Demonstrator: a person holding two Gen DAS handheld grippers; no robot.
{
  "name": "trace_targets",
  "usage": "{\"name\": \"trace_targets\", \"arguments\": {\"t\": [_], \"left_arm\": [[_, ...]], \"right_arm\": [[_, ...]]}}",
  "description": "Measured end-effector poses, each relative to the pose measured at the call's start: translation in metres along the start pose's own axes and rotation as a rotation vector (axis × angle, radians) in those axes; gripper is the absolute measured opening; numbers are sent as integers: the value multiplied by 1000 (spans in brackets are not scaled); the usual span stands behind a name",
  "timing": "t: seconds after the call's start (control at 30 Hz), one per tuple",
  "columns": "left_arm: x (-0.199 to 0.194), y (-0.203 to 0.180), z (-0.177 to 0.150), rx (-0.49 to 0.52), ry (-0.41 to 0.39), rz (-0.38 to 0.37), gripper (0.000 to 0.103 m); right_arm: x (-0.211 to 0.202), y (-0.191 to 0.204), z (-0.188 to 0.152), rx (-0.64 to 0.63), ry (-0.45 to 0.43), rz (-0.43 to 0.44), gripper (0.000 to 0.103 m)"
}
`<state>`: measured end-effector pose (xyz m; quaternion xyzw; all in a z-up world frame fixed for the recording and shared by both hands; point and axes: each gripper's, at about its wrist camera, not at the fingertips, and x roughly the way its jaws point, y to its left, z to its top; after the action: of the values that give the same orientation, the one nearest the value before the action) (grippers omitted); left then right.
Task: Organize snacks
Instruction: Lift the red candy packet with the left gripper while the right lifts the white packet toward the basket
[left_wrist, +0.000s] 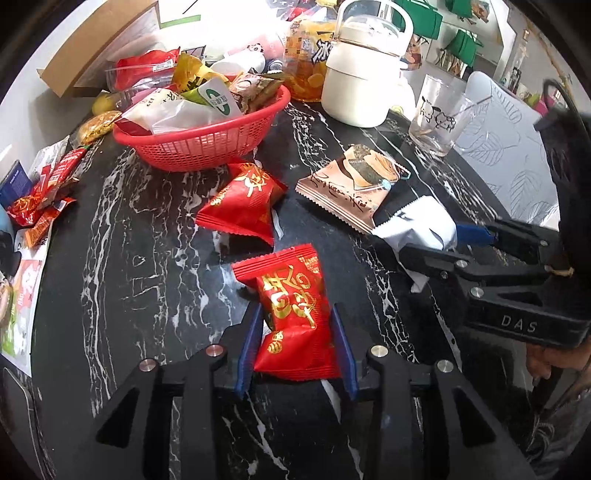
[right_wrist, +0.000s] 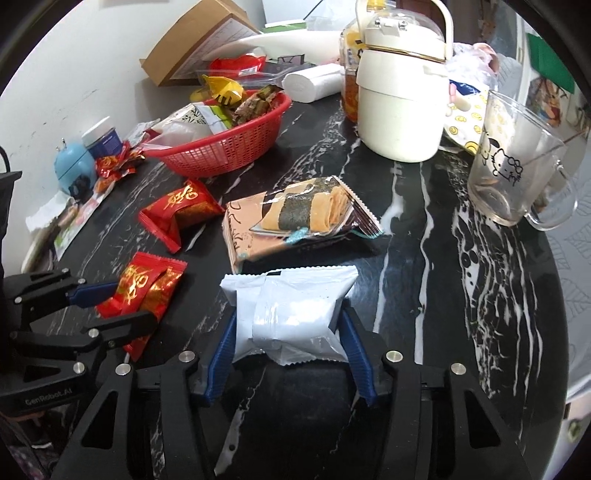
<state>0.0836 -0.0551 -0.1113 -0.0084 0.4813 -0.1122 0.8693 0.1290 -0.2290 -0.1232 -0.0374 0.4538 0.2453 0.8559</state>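
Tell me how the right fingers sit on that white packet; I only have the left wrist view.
Observer: The right gripper has one finger against each side of the white packet, squeezing it in at the middle.
Operator: Check behind the white kettle.
Observer: A yellow smiley-face bag lies behind the white kettle, towards its right.
Operator: Say whether the glass has a handle.
Observer: It does. The glass mug has a clear handle on its right side, facing away from the kettle.
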Motion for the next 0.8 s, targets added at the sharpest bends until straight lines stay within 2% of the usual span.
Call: {"name": "trace_targets", "arguments": {"t": [0.13,0.33,0.67,0.8], "left_arm": [[-2,4,-2,-15,-8,-2,35],[-7,13,-6,-25,12,-45,33],[-16,6,-19,29,41,-53,34],[-14,2,-18,59,39,-44,34]], "right_arm": [[-5,1,-6,15,-3,-9,53],[-17,9,-23,17,8,-21,53],[-30,28,-43,23,40,10,53],[-27,33,-43,-2,41,-12,56]]}}
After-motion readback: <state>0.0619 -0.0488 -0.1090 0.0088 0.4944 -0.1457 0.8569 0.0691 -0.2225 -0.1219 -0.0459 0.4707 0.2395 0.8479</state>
